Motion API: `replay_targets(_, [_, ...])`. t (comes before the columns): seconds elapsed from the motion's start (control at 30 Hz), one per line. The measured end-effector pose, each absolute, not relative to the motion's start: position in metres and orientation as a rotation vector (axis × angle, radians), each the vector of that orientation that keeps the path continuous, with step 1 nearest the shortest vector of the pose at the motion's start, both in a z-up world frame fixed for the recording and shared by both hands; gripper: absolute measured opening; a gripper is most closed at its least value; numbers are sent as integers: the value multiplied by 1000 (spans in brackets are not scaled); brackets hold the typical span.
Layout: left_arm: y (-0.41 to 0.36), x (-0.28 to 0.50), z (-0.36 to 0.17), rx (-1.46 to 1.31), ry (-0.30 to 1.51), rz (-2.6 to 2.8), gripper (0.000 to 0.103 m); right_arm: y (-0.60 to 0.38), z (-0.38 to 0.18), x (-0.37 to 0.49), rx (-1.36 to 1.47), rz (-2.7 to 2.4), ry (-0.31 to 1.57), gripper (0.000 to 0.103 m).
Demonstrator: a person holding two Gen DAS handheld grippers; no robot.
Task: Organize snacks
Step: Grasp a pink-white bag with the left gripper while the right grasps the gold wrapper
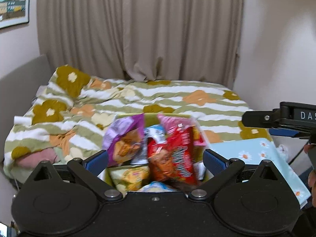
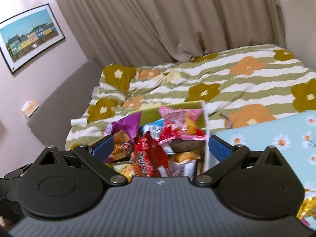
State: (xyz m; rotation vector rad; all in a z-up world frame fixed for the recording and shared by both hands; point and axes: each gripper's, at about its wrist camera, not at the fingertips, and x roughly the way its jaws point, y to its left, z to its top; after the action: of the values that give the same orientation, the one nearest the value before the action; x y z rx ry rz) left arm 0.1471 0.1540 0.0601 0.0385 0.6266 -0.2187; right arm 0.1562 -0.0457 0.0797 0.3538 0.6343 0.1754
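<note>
Left wrist: left tool (image 1: 156, 163) spread wide and empty over an overfull green box (image 1: 152, 116) of snack bags, red bag (image 1: 173, 156) and purple bag (image 1: 124, 140) poking up between the fingers; could crush or tip a bag out if shut carelessly. Right wrist: right tool (image 2: 161, 148) likewise wide open, gripping nothing, above the same box beside the floral worktop (image 2: 276, 138) at the bed (image 2: 237, 79); might snag the white wall (image 2: 206, 134) and topple everything.

both the left gripper (image 1: 155, 159) and right gripper (image 2: 161, 147) hover with jaws spread wide, gripping nothing.
</note>
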Motion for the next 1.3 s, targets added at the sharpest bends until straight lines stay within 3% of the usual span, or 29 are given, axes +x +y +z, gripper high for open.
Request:
replay_targets(0.3, [69,117,49,64,651,-342,103,-142,87,97,346,-5,588,103])
replay_targets(0.57, [-24,92,19,59,738,-474,103,-227,60,64,330,-65,660,103])
replay_targets(0.9, [-103,100,-52,170,877,-614,103,-293,-5,62,357,-102,804,103])
replay_targets(1.3, [-145,117,-144,286,1026,-696,101,-314,-105,84,504,-116,992,103])
